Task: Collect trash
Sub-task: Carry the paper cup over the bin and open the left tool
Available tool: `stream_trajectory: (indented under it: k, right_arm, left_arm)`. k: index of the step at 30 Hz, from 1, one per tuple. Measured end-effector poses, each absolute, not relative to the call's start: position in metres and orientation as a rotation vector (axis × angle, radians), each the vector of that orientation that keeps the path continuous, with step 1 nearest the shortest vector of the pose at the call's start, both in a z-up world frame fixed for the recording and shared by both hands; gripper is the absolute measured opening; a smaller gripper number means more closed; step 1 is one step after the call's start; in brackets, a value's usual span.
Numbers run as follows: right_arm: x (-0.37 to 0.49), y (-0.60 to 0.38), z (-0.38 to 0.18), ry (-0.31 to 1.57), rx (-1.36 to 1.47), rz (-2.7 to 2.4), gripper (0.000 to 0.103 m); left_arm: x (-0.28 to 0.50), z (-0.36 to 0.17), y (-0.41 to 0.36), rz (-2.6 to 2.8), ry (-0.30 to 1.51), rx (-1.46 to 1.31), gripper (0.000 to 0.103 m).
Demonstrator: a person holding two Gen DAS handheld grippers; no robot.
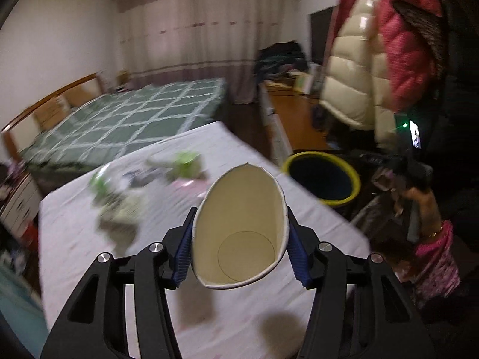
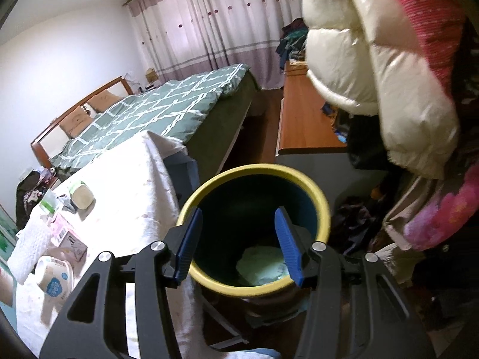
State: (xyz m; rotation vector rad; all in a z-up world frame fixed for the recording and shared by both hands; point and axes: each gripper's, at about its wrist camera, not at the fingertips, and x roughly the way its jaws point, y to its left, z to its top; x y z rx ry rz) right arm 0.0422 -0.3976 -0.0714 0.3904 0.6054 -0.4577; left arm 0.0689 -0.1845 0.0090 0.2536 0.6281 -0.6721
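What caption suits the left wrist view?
Left tongs squeeze an empty paper cup above the table, yellow-rimmed bin beyond.

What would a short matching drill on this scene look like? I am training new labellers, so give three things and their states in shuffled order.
Things:
1. paper cup
2. trash bin
3. right gripper

States:
A. open, nothing between the fingers, above the bin
B. squeezed between the left gripper's blue pads, above the table
C. yellow-rimmed, beside the table, pale green trash inside

Pairs: 1-B, 2-C, 3-A
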Motion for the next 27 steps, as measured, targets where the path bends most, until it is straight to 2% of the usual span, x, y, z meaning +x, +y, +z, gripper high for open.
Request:
stream_trajectory:
  k: [7,17,20,21,24,27]
  right_arm:
    - [0.01,-0.415,-0.068,0.59,0.364,-0.529,0.051]
    - [-0.017,-0.433,-0.078,0.614,0.357,-0.594,0.054]
    - [-0.018,-0.437,-0.082,0.623,0.357,-0.606,0.059]
    - [-0.018,-0.438,-0.082,0.627,0.357,-0.611,0.06]
    - [-0.018,-0.439,-0.083,0.63,0.359,-0.616,0.06]
    - [-0.016,-0.435,-0.084,0.631,0.352,-0.617,0.061]
  left_arm:
    - [0.116,-0.014,-0.307,-0.857,0.706,0.265,0.054]
    - [0.167,-0.079,-0.458,-0.913,0.832,0.293,0.055]
    - [0.178,-0.094,-0.48,-0.894,0.845,0.291,0.062]
    - [0.181,-0.099,-0.485,-0.884,0.847,0.294,0.069]
    - [0.183,-0.103,-0.49,-0.86,0.851,0.282,0.08]
    - [0.179,-0.093,-0.476,-0.865,0.843,0.251,0.082]
